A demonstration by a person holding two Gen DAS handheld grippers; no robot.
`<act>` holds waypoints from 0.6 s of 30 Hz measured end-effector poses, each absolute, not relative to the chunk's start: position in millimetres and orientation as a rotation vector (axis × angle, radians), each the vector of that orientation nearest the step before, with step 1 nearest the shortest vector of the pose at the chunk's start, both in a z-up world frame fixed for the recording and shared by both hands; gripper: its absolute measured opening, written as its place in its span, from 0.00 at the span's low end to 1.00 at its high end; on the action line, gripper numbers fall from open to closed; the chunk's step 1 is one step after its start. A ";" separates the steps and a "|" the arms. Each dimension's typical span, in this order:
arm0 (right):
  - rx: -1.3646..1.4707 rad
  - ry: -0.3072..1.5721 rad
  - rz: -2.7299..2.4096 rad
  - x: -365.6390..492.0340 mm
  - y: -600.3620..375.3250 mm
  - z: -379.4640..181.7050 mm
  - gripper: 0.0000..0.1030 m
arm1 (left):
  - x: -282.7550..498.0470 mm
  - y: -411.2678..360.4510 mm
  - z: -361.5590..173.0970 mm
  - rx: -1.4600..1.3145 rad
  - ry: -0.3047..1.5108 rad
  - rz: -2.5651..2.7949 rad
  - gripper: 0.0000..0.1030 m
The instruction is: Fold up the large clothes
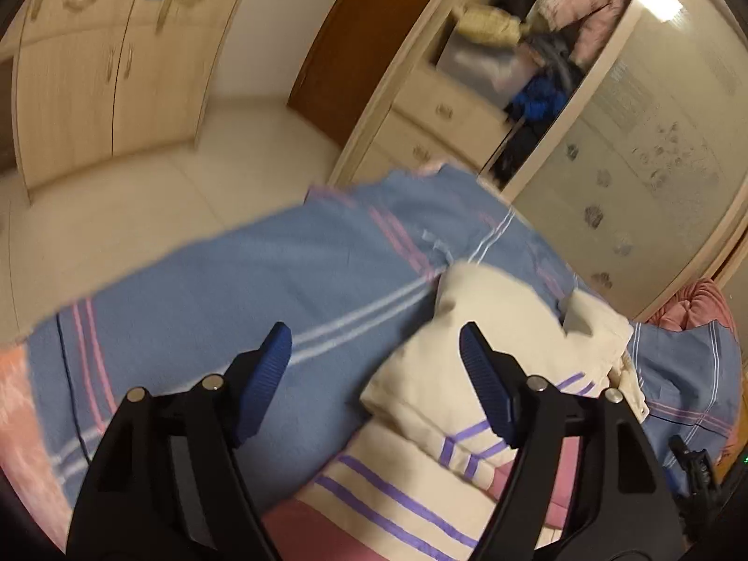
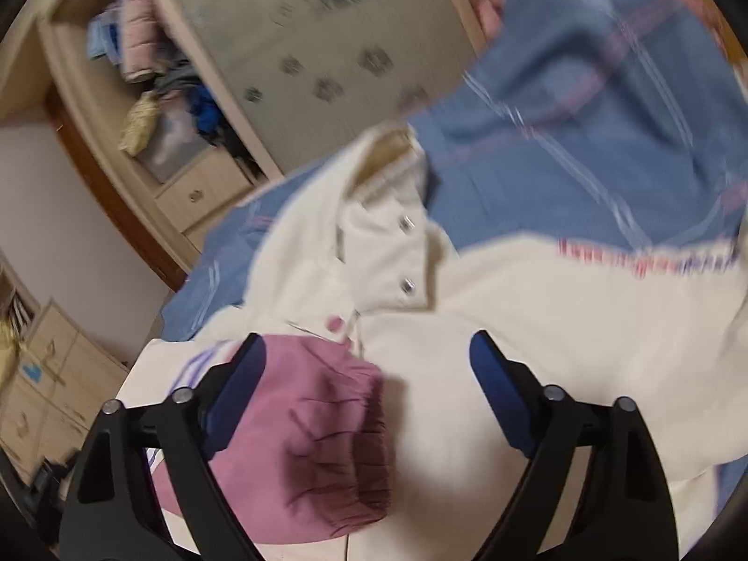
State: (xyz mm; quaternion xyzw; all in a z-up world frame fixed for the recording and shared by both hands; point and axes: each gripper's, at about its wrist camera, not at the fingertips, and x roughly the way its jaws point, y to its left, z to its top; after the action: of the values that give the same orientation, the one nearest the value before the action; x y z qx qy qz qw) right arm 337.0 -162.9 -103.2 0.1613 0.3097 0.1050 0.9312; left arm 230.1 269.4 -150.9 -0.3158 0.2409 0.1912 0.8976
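A cream jacket (image 2: 537, 327) with purple stripes, metal snaps and pink sleeves lies on a blue striped bedspread (image 2: 584, 117). Its pink ribbed cuff (image 2: 327, 425) rests on the cream front, between the fingers of my right gripper (image 2: 364, 374), which is open and empty just above it. In the left wrist view the jacket (image 1: 449, 374) is bunched at the right. My left gripper (image 1: 374, 374) is open and empty above the jacket's edge and the bedspread (image 1: 233, 299).
A wardrobe with an open compartment full of clothes (image 1: 551, 46) and a frosted sliding door (image 1: 645, 163) stands beyond the bed. A pale wooden cabinet (image 1: 117, 70) stands across the tiled floor (image 1: 140, 215). A pink pillow (image 1: 701, 304) lies at the right.
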 end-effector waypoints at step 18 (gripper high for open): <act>0.132 0.906 0.382 324.9 -103.8 -155.6 0.46 | 272.8 246.3 -181.7 -0.728 0.658 0.105 0.55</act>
State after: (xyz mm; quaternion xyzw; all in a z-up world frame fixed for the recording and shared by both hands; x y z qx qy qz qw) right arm 324.9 -103.8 -155.6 0.0632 0.4348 0.1830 0.8795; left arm 272.8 246.3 -181.7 -0.3495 0.3160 0.0503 0.8806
